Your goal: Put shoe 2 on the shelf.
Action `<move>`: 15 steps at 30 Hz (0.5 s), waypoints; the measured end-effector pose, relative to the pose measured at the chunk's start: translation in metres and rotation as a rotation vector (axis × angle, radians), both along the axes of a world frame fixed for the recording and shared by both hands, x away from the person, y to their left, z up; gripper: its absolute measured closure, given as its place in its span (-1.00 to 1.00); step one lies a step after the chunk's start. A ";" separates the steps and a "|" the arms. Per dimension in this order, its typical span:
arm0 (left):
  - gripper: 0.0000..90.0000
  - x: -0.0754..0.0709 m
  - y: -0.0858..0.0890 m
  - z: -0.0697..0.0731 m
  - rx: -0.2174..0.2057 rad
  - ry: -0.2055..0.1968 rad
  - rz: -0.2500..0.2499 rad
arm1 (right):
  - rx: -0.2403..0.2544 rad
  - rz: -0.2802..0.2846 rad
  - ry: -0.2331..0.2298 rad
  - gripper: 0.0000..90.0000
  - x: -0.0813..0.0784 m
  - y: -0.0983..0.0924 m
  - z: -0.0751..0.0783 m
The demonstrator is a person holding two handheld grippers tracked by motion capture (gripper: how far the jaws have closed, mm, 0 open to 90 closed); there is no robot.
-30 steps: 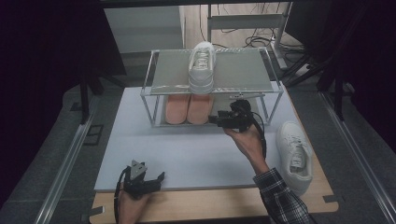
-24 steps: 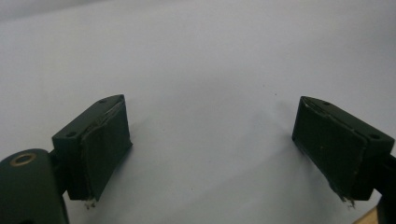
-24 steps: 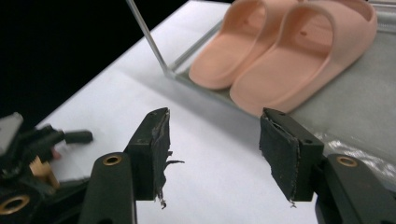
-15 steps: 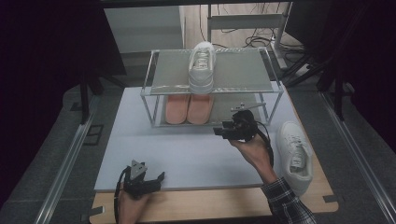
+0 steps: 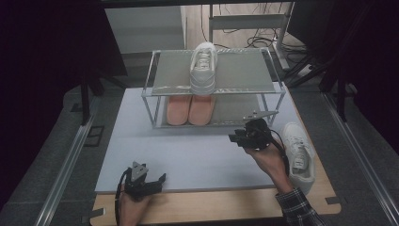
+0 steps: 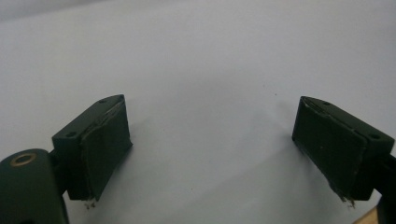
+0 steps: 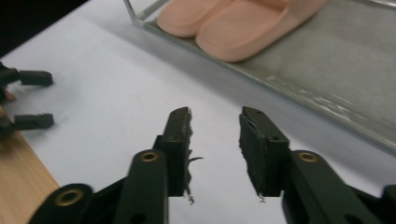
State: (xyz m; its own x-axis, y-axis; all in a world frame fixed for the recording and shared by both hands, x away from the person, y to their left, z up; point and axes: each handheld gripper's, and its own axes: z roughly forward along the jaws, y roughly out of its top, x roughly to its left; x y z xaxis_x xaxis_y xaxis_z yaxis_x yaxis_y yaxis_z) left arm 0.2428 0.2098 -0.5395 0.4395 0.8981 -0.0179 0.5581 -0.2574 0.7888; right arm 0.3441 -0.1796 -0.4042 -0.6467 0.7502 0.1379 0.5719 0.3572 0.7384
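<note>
High view is showing your right gripper [image 5: 239, 139] hovering over the white mat [image 5: 141, 141], just in front of the wire shoe rack [image 5: 155, 94] and beside the loose white sneaker [image 5: 299, 153] lying at the mat's right edge. Its jaws have just been closing and are standing partly apart with nothing between them. You are resting your left gripper [image 5: 160, 181] at the mat's near edge, jaws spread wide and empty. Peach slippers [image 7: 243, 23] are sitting on the rack's lower shelf, another white sneaker [image 5: 203, 68] on top.
</note>
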 end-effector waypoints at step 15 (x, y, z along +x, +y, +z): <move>-0.75 0.000 0.000 0.000 -0.003 0.001 0.003 | -0.107 -0.133 -0.013 0.98 -0.010 -0.054 -0.005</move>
